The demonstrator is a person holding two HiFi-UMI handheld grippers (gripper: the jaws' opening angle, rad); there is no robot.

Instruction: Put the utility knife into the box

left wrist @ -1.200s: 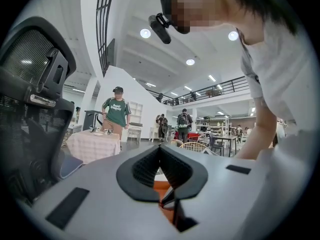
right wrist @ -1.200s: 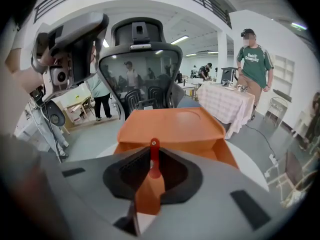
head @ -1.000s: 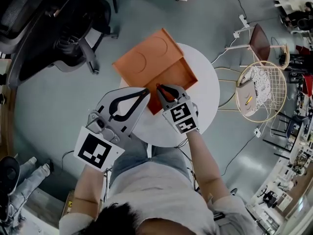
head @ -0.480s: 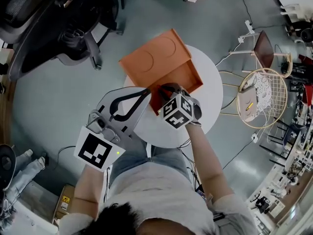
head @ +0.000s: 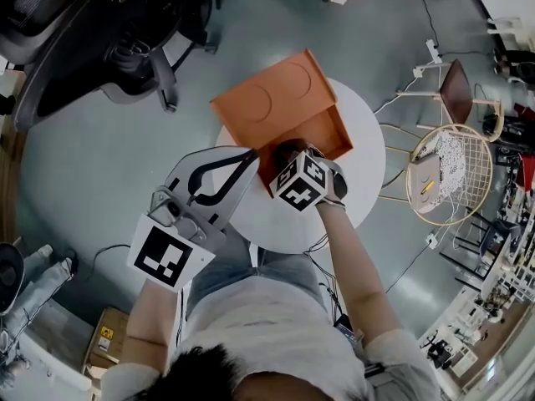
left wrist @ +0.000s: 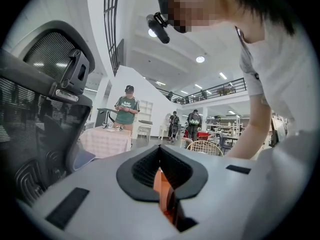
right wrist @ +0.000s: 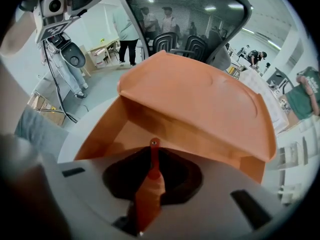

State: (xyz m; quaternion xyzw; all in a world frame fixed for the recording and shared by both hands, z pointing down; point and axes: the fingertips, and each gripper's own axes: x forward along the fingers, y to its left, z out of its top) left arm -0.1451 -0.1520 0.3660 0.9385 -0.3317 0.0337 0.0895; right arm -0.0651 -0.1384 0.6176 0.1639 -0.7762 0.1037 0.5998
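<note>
The right hand-held gripper (right wrist: 153, 154) has its jaws pressed onto the utility knife (right wrist: 148, 186), an orange-red handle that runs up between them and ends in a narrow tip with a small hole. In the right gripper view that tip shows against the open inside of the box (right wrist: 131, 134), just past its near wall; whether it touches the bottom cannot be told. The box is orange and its lid (right wrist: 200, 101) stands tilted back on the far side, with two round shapes pressed into it. From the head view the box sits on the far part of a round white desk (head: 361, 182), with the lid reaching out over the desk's edge, and the right hand-held gripper is at the box's near corner. The left hand-held gripper (left wrist: 160, 151) hangs just beside it to the left, over the near edge of the desk, its jaws closed tip to tip on nothing; a sliver of orange shows through the gap behind the tips. A black office chair (head: 92, 40) stands on the grey floor to the far left, and a wire chair (head: 447, 178) to the right of the desk.
</note>
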